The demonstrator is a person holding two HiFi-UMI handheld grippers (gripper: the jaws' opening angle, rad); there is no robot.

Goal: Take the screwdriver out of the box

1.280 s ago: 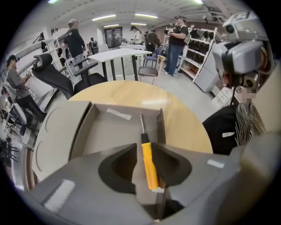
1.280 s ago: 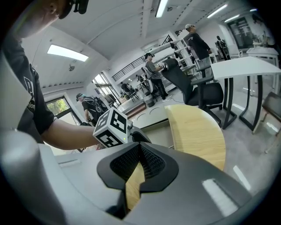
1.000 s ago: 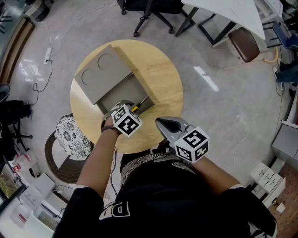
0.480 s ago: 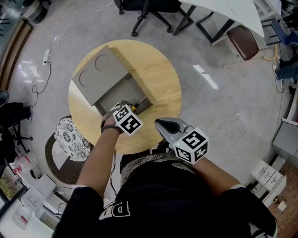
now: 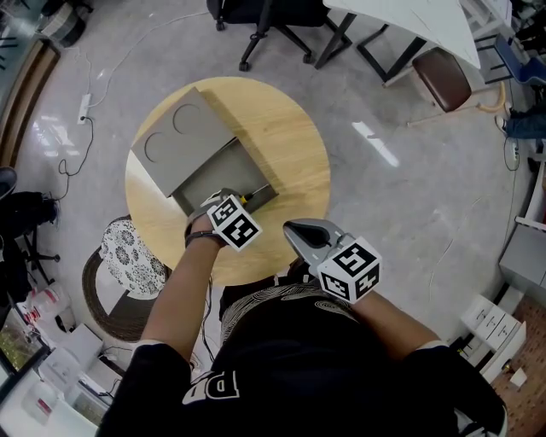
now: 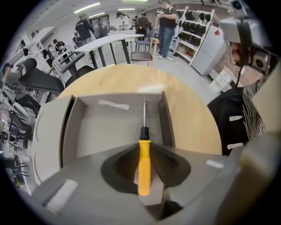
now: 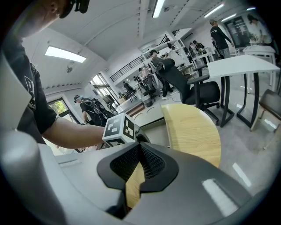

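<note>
The screwdriver, orange handle and thin steel shaft, lies inside the open grey box along its right wall; in the head view only its handle peeks out. My left gripper points steeply down into the box's near end. Its jaws are closing with the orange handle between them, and a thin gap still shows beside the handle. My right gripper hangs off the table's near edge, shut and empty.
The box's flap lid lies open to the far left on the round wooden table. A patterned stool stands at the left, an office chair and a white desk beyond.
</note>
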